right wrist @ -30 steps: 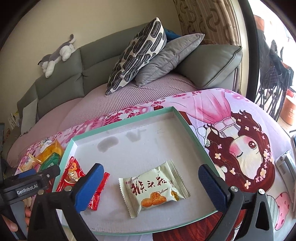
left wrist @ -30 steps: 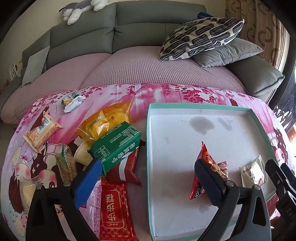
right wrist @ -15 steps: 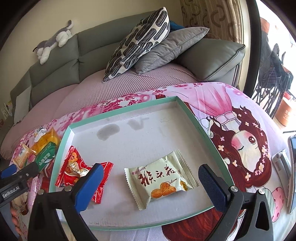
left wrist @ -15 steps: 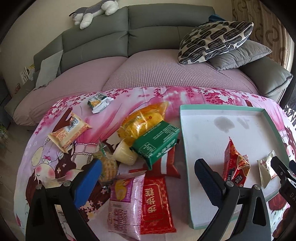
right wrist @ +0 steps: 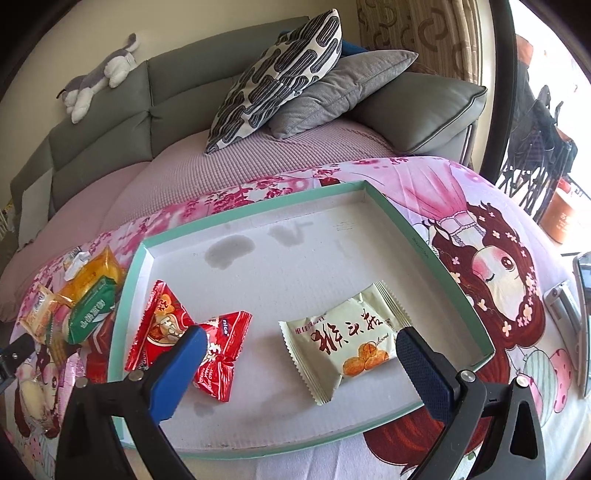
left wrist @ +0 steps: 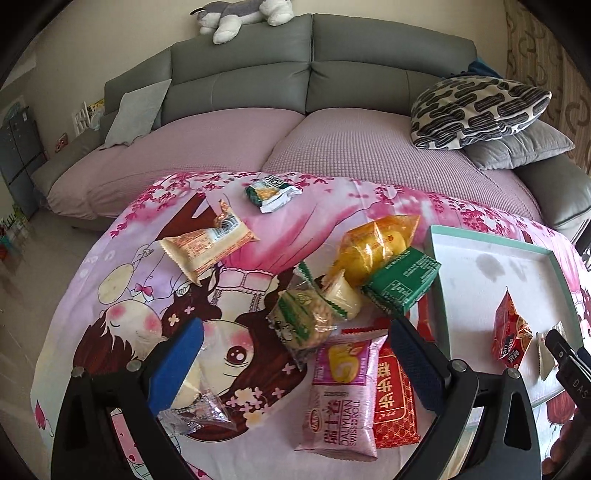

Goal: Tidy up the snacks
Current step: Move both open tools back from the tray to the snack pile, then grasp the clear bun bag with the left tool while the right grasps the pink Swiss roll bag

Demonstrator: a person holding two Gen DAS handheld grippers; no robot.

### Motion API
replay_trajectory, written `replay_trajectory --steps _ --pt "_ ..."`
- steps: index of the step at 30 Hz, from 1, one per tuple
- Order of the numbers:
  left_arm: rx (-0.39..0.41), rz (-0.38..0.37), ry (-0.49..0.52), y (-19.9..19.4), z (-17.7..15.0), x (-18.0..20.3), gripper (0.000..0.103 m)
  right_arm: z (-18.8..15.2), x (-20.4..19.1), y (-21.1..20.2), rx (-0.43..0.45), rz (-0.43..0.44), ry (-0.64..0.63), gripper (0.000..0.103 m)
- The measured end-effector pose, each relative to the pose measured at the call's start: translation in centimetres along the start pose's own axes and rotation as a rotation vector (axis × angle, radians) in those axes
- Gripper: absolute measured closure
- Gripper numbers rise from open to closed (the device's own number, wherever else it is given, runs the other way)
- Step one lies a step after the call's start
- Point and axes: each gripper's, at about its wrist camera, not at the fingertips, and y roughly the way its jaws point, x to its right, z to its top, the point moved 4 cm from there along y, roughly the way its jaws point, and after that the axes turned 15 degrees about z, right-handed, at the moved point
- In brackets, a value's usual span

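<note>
Pink cartoon sheet (left wrist: pixel 122 280) before a grey sofa (left wrist: pixel 310 70). Snack pile (left wrist: pixel 347 295) sits left of your tray (right wrist: pixel 399 221). Both your left gripper (left wrist: pixel 295 354) and right gripper (right wrist: pixel 299 350) hover wide apart, empty.

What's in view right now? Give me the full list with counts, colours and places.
Tray: 1, teal rim, white floor, on the pink cartoon cloth.
Red snack packs: 2, tray's near left.
Cream biscuit pack: 1, tray's near middle.
Green box: 1, in the pile left of tray.
Yellow bag: 1, behind green box.
Pink Swiss roll pack: 1, pile's front.
Red flat pack: 1, beside Swiss roll.
Orange pack: 1, cloth, far left.
Green-white wrapper: 1, cloth's far edge.
Cushions: 2, patterned and grey, sofa.
Plush toy: 1, sofa back.
Left gripper: open, over pile.
Right gripper: open, over tray.
</note>
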Motion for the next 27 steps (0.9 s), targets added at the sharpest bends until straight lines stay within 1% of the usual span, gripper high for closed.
replay_trajectory --steps 1,5,7,9,12,16,19,22,27 --pt "-0.004 0.002 -0.013 0.1 0.0 -0.5 0.003 -0.1 -0.2 0.0 -0.005 -0.006 -0.004 0.000" --pt "-0.014 0.011 -0.058 0.6 -0.2 -2.7 0.003 -0.2 -1.1 0.2 -0.015 0.025 0.012 0.000" --pt "-0.021 0.020 -0.079 0.9 -0.3 -3.9 0.003 -0.3 -2.1 0.1 -0.018 0.053 0.000 0.000" --pt "-0.033 0.038 -0.109 1.3 -0.5 -5.4 0.003 -0.3 -3.3 0.0 -0.008 0.058 -0.030 0.000" --pt "-0.056 0.064 -0.156 2.1 -0.9 -7.8 0.003 -0.5 -6.0 0.0 0.000 0.080 -0.103 0.000" --pt "-0.081 0.098 -0.213 3.0 -1.6 -10.9 0.003 -1.3 -9.6 0.6 -0.016 0.083 -0.191 0.000" --pt "-0.093 0.121 -0.245 3.4 -2.0 -12.6 0.003 -2.3 -12.7 0.9 -0.034 0.116 -0.235 0.000" --pt "-0.102 0.123 -0.264 3.8 -2.3 -13.6 0.003 -3.4 -15.7 1.3 -0.051 0.144 -0.283 0.000" --pt "-0.115 0.104 -0.253 4.4 -2.5 -13.6 0.003 -5.7 -20.1 2.4 -0.090 0.153 -0.402 0.000"
